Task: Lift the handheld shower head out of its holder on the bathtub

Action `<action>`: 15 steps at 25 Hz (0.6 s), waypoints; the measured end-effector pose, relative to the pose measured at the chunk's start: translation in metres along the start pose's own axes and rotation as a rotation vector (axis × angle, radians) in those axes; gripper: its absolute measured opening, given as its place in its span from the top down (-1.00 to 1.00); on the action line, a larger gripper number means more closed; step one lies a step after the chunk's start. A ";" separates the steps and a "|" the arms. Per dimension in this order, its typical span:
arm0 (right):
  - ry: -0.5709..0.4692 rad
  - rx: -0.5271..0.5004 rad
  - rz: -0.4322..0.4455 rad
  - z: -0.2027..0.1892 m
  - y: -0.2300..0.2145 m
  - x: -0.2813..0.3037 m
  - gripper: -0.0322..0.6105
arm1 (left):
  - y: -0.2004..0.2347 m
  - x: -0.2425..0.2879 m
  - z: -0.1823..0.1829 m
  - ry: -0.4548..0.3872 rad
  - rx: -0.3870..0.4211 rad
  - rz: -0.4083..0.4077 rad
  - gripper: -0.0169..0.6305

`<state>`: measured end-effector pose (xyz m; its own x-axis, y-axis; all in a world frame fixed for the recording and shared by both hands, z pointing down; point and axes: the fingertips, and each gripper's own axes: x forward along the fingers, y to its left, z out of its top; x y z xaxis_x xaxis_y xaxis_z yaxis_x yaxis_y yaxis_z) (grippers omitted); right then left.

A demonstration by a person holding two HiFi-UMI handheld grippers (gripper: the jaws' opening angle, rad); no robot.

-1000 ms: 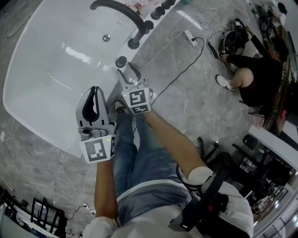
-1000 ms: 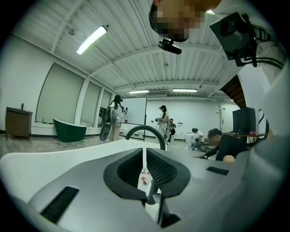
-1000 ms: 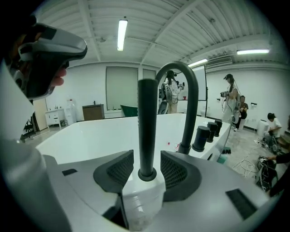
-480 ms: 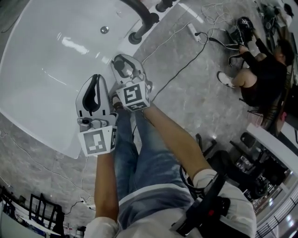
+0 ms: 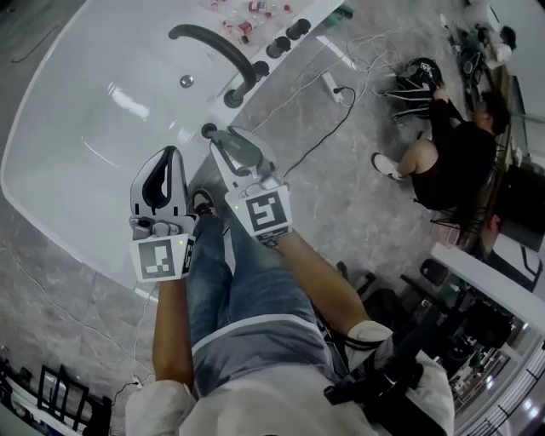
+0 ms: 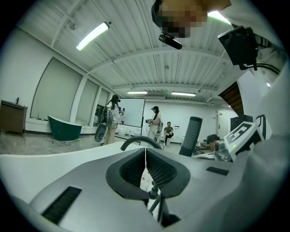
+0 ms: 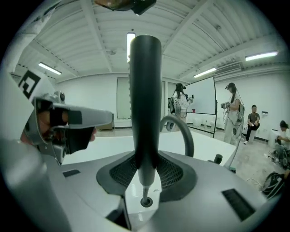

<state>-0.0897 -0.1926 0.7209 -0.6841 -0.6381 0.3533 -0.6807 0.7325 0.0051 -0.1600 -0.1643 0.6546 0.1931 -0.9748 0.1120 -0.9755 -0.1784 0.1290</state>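
Note:
The dark cylindrical shower head (image 7: 145, 99) stands upright between my right gripper's (image 7: 145, 168) pads, which press on its lower part. From its tapered end a thin hose (image 7: 144, 186) runs down into the round holder (image 7: 146, 202) on the white bathtub's rim (image 7: 190, 147). In the head view the right gripper (image 5: 228, 141) hangs just above the small black holder (image 5: 207, 129). My left gripper (image 5: 167, 157) hovers to its left over the tub's rim, shut with nothing in it; its pads (image 6: 156, 168) meet. The shower head (image 6: 190, 136) also shows at the right of the left gripper view.
A black arched faucet (image 5: 213, 44) and black knobs (image 5: 288, 37) stand on the tub's far rim, with small bottles (image 5: 242, 14) beyond. A power strip and cables (image 5: 334, 85) lie on the grey floor. A person (image 5: 443, 157) sits on the floor at right.
The right gripper's jaws, open at the holder a second ago, have shut on the shower head and risen with it. The left gripper has also risen a little.

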 end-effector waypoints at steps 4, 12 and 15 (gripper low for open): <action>-0.080 0.008 -0.001 0.107 0.004 -0.064 0.47 | -0.019 -0.019 0.089 -0.035 -0.019 -0.011 0.89; -0.098 0.001 0.033 0.304 0.043 -0.210 0.47 | -0.081 -0.092 0.286 -0.082 -0.022 -0.100 0.89; -0.116 0.015 0.047 0.361 0.061 -0.253 0.47 | -0.096 -0.123 0.344 -0.097 -0.035 -0.099 0.89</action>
<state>-0.0527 -0.0719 0.2936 -0.7405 -0.6268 0.2425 -0.6504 0.7592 -0.0236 -0.1264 -0.0729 0.2898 0.2752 -0.9614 0.0018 -0.9476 -0.2710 0.1691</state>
